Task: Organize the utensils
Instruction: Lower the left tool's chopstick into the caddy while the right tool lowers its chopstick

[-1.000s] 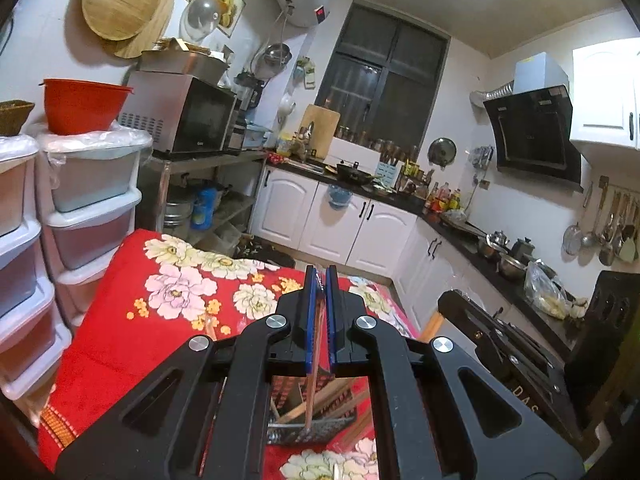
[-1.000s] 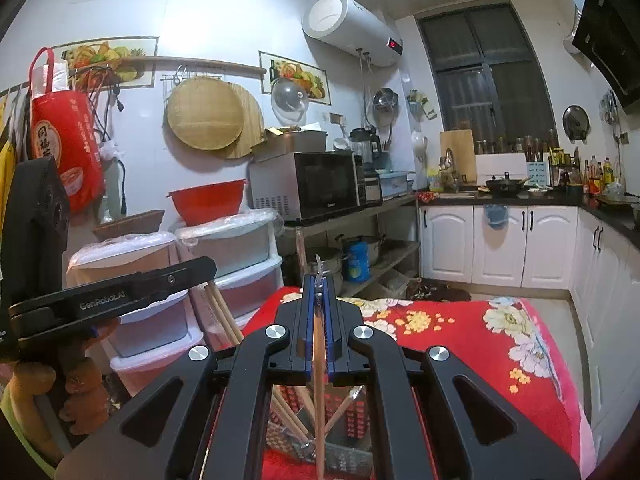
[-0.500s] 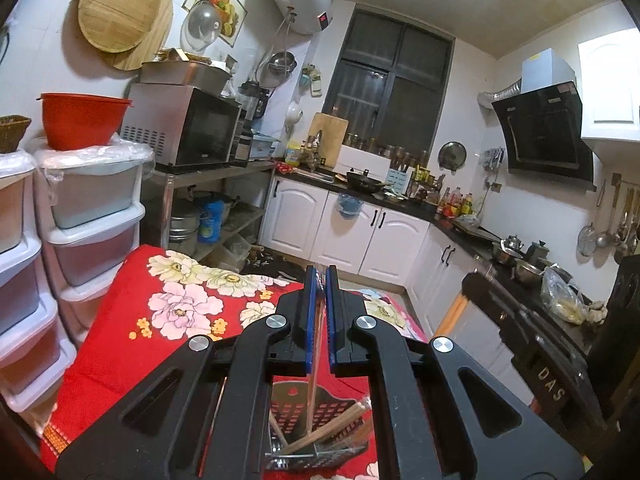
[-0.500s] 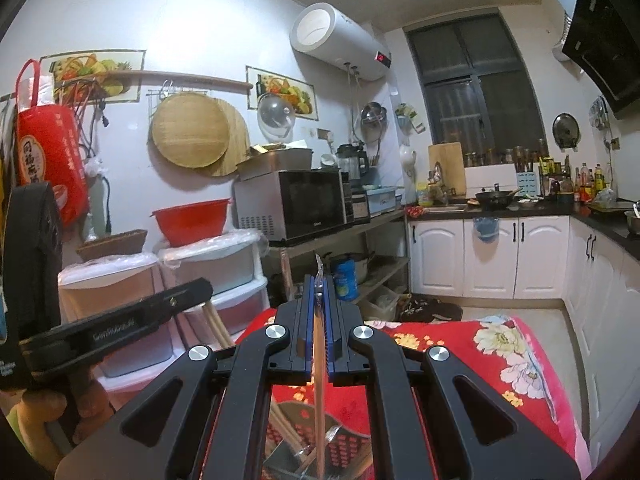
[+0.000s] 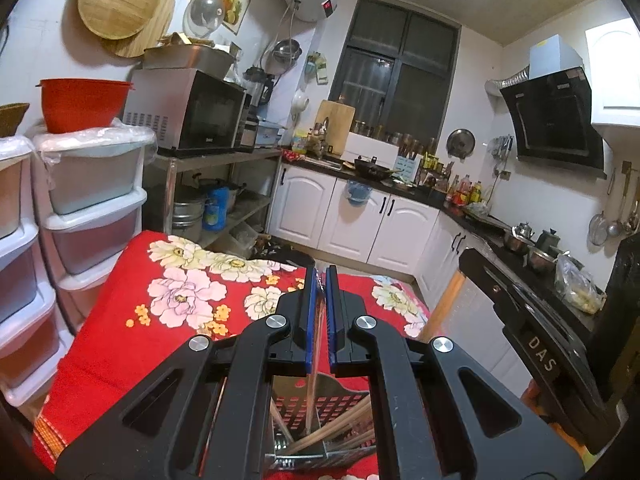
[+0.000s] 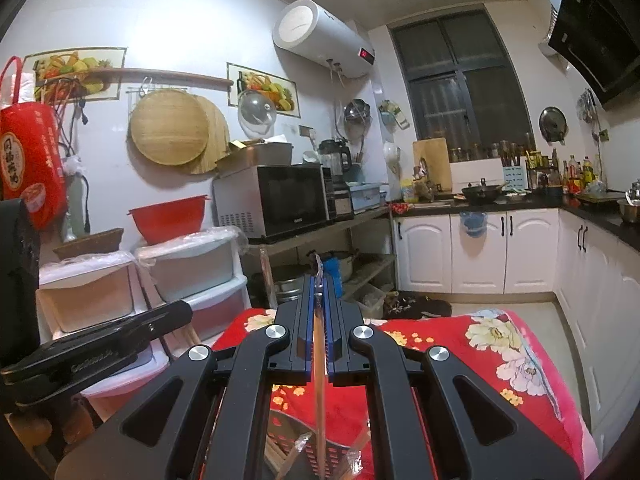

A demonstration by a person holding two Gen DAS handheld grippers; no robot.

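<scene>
Right wrist: right tongs [image 6: 319, 280] pinch a chopstick [image 6: 319, 380] over the basket [image 6: 292, 432].

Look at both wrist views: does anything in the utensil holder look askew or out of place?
Yes. In the perforated metal utensil holder several wooden chopsticks lean crosswise instead of standing upright. Each gripper, left and right, pinches one chopstick above it, the right one still in clear wrapping.
</scene>
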